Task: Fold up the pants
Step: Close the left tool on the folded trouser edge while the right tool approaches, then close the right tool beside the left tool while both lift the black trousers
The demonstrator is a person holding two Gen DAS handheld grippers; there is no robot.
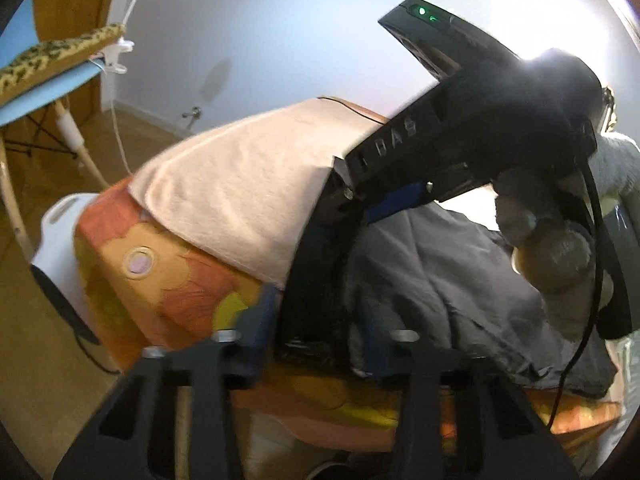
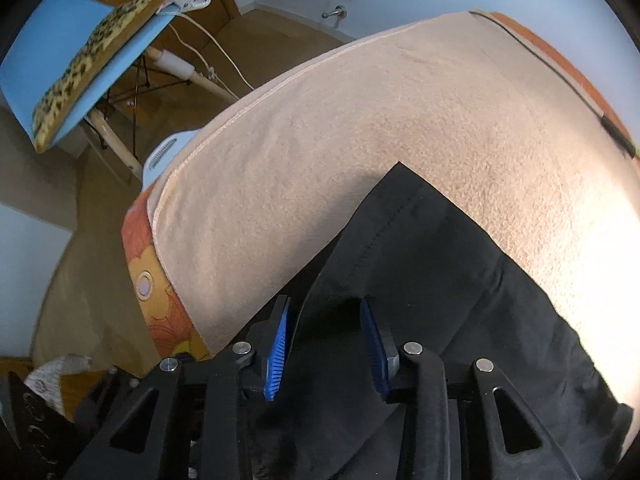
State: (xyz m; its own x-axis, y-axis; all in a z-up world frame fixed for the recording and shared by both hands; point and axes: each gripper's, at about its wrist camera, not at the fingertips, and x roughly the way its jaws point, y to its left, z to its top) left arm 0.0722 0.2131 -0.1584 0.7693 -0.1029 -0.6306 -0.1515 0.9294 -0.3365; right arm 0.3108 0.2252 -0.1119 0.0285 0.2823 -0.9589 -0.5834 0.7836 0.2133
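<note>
The dark pants (image 1: 452,276) lie on a table over a cream towel (image 1: 240,184); in the right wrist view their black leg end (image 2: 432,264) rests on the towel (image 2: 360,128). My left gripper (image 1: 316,328) has its blue-padded jaws apart, with dark pants fabric between them at the table's near edge. My right gripper (image 2: 326,344) has its blue pads apart around a fold of the pants; in the left wrist view it (image 1: 348,200) reaches down from the upper right onto the cloth.
An orange flowered cloth (image 1: 168,280) covers the table under the towel. A blue chair (image 2: 76,52) with a leopard cushion stands at the left, with a white cable and clip. A white appliance (image 1: 60,240) sits by the table's left end. A thin black cable (image 2: 560,88) crosses the far edge.
</note>
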